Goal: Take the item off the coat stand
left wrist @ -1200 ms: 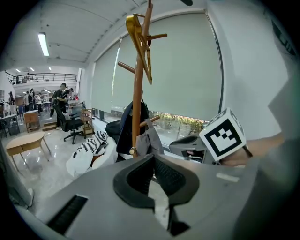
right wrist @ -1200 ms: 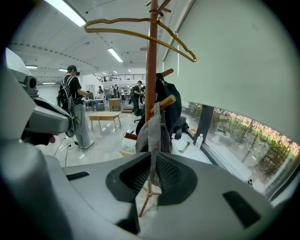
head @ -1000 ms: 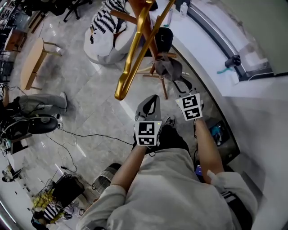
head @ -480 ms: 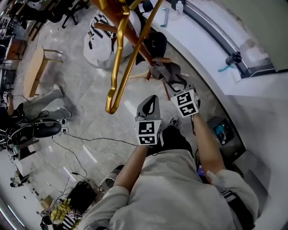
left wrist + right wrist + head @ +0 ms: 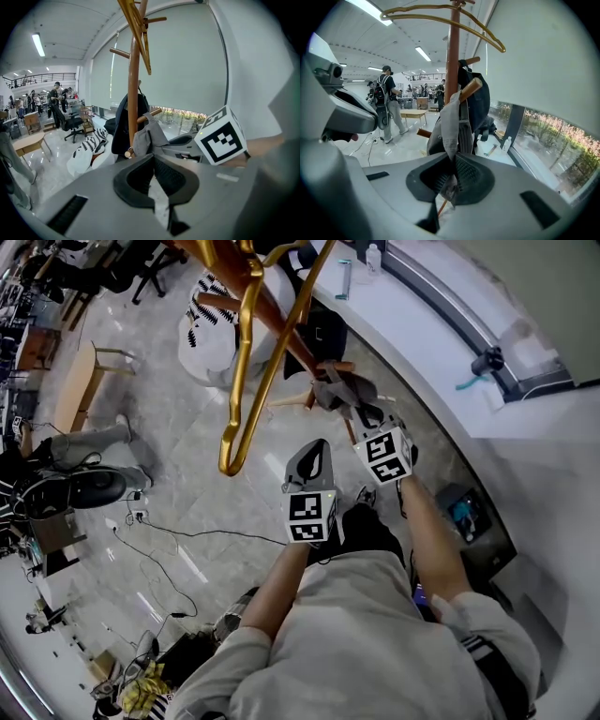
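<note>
A wooden coat stand (image 5: 281, 320) rises ahead with a gold hanger (image 5: 246, 362) on top. A grey fabric item (image 5: 345, 390) hangs from one of its low pegs (image 5: 469, 89). My right gripper (image 5: 361, 416) reaches up to it. In the right gripper view its jaws have just been closing, and the right gripper (image 5: 452, 176) is shut on the item's (image 5: 451, 122) hanging edge. My left gripper (image 5: 312, 451) is held just left of the right one, short of the stand. The left gripper (image 5: 152, 161) is shut with nothing in it, and the grey item (image 5: 147, 136) hangs beyond it.
A dark bag (image 5: 480, 101) hangs on the stand behind the grey item. A white window ledge (image 5: 412, 343) curves along the right. A zebra-striped beanbag (image 5: 211, 320) and a wooden table (image 5: 70, 381) stand on the floor to the left. A person (image 5: 389, 103) stands further off.
The right gripper has edged up to the grey item and its jaws now sit closed on the fabric. The left gripper has kept its place.
</note>
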`<state>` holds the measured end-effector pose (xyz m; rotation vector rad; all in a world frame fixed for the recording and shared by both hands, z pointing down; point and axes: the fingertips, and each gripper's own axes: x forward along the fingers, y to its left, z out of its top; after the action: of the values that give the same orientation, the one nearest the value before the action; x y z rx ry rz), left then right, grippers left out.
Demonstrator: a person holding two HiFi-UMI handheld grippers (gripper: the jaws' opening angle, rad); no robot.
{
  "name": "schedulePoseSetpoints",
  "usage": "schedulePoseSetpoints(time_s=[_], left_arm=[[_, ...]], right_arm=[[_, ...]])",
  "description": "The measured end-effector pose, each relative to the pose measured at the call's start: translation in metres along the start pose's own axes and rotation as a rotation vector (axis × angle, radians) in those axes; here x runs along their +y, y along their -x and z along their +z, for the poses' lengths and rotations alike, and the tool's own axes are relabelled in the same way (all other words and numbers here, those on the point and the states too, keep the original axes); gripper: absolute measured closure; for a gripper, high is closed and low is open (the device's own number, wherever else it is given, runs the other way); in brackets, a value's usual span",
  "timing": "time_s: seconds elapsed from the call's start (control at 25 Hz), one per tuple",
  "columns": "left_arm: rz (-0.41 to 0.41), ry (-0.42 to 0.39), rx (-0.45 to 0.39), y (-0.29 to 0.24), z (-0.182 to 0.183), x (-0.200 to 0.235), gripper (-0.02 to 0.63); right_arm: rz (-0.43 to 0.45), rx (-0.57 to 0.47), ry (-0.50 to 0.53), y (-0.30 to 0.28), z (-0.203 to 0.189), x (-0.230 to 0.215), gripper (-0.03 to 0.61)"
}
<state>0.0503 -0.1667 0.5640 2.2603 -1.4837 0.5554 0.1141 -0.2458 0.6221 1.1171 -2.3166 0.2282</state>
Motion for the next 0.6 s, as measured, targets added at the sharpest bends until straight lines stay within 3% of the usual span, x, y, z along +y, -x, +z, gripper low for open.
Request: schedulePoseSetpoints(time_s=[0.6], left_arm=[[0.007, -0.016, -0.06, 0.031, 0.006, -0.003, 0.603]], right_arm=[[-0.093, -0.058, 0.058, 0.042, 0.034, -0.002, 0.563]])
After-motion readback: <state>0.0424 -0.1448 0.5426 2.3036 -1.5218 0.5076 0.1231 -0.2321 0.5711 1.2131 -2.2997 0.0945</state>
